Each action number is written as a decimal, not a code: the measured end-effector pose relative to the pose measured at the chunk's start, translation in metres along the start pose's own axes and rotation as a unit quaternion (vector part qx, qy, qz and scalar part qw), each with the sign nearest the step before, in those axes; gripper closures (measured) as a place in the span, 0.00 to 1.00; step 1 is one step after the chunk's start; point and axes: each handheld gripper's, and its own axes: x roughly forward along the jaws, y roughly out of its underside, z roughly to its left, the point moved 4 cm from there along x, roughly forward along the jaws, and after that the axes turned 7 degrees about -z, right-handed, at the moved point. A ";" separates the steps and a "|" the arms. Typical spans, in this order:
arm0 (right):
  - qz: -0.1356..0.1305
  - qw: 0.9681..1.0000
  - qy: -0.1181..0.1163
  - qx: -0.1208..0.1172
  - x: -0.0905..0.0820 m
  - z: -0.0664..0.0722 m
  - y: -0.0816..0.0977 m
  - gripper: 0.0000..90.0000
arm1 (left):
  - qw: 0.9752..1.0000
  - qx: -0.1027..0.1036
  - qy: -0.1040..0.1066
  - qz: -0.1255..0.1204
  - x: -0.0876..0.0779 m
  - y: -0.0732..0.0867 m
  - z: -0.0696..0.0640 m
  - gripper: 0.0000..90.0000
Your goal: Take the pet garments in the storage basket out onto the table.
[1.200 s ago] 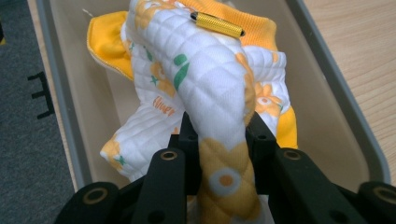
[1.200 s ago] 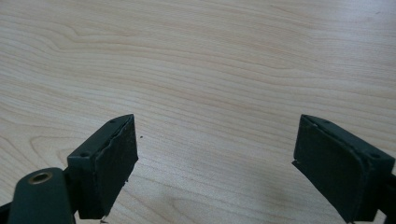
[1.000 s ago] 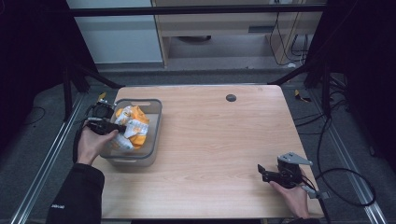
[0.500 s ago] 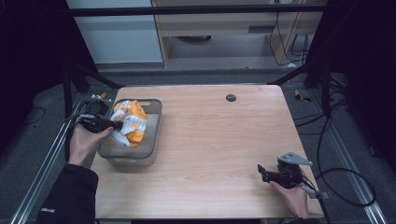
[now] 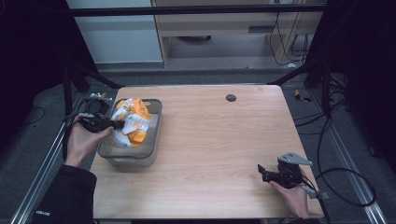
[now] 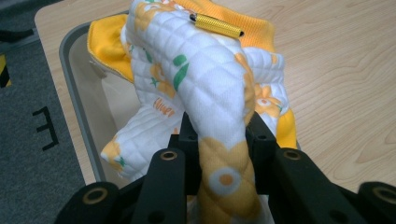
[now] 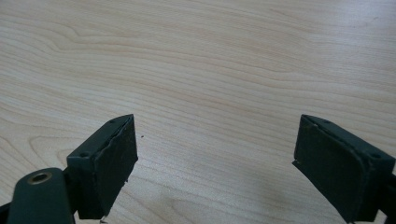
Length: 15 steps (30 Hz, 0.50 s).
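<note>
A quilted white and yellow flowered cloth (image 5: 132,122) hangs bunched over a grey bin (image 5: 134,158) at the table's left edge. My left gripper (image 5: 114,124) comes in from the left and is shut on a fold of it. In the left gripper view the cloth (image 6: 210,79) rises from between the black jaws of the left gripper (image 6: 222,140), above the bin's rim (image 6: 77,107). A small gold knurled rod (image 6: 215,24) lies at the top of the cloth. My right gripper (image 5: 263,171) rests near the front right of the table. The right gripper (image 7: 215,154) is open over bare wood.
A small black round mark (image 5: 230,97) sits near the table's far edge. Black frame posts stand at the far corners. Cables (image 5: 336,186) lie on the floor at the right. Bare wood stretches between the bin and the right gripper.
The left hand has lifted, and the cloth now stands higher out of the bin. The right gripper has not moved.
</note>
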 end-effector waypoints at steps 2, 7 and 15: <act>0.000 1.000 0.000 0.000 0.000 0.000 0.000 0.15 | 1.000 0.007 0.003 -0.004 -0.004 -0.002 -0.005 0.81; -0.001 1.000 0.000 0.000 0.000 0.000 0.000 0.15 | 1.000 0.018 0.013 -0.009 -0.007 -0.005 -0.013 0.81; -0.005 1.000 0.003 -0.003 -0.001 -0.002 0.000 0.15 | 0.999 0.045 0.026 -0.016 -0.012 -0.012 -0.033 0.81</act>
